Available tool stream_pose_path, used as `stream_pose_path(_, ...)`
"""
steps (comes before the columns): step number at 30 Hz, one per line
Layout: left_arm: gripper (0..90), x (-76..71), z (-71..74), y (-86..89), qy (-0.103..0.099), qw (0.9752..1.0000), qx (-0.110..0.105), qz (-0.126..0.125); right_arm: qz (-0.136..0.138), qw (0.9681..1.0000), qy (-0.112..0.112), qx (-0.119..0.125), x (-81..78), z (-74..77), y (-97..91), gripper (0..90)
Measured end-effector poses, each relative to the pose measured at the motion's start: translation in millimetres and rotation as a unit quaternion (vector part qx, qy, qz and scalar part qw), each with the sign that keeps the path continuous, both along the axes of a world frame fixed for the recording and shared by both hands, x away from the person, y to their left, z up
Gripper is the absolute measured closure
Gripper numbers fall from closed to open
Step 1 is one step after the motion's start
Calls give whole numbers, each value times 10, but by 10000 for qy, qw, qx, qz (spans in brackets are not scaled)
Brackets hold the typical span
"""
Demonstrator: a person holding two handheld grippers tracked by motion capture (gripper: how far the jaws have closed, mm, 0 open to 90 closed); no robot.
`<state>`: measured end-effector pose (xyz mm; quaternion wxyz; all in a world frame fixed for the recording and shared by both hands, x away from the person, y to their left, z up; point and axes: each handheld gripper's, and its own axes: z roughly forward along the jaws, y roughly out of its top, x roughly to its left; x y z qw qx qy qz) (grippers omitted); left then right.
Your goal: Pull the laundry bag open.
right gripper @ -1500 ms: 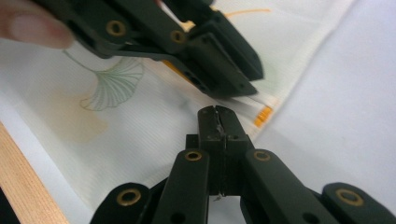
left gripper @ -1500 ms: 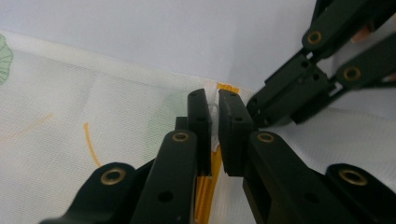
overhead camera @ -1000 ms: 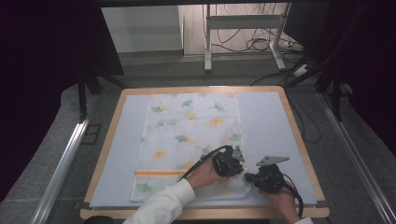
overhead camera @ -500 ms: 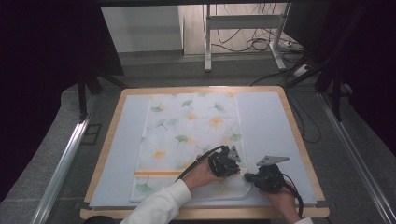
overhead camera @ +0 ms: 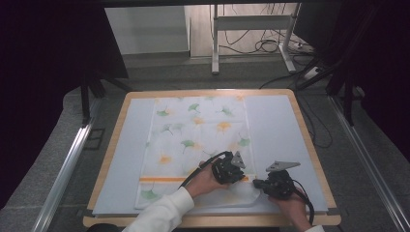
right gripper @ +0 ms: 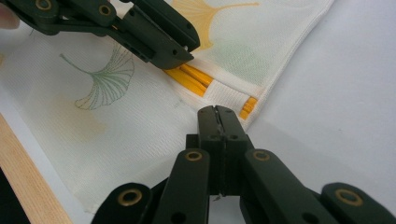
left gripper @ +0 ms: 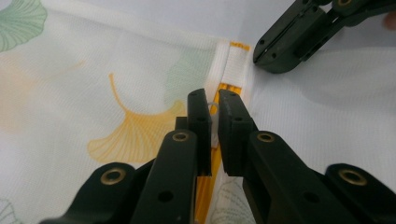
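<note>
The leaf-printed mesh bag (overhead camera: 198, 145) lies flat on the worktop (overhead camera: 285, 130). The left tongs (left gripper: 212, 105) pinch its small zipper pull (left gripper: 213, 106) on the orange zipper; the right tongs (right gripper: 217, 114) clamp the bag's fabric just beside them.

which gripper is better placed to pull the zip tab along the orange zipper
Left. The left gripper is already closed on the zip tab, while the right gripper pinches the bag fabric beside the zipper's end.
</note>
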<state>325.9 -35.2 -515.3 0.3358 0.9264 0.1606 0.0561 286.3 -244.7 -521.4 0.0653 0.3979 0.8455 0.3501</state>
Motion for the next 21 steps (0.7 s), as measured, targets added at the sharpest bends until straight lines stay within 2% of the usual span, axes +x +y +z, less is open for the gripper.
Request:
stream_pose_path(3,849,-10,-1,17,-46,10000,38,-3,2,10000,1,1,0,0,0,895)
stream_pose_path(21,849,-5,-2,245,-7,9998,129,154,1,10000,34,29,4,1,-6,895)
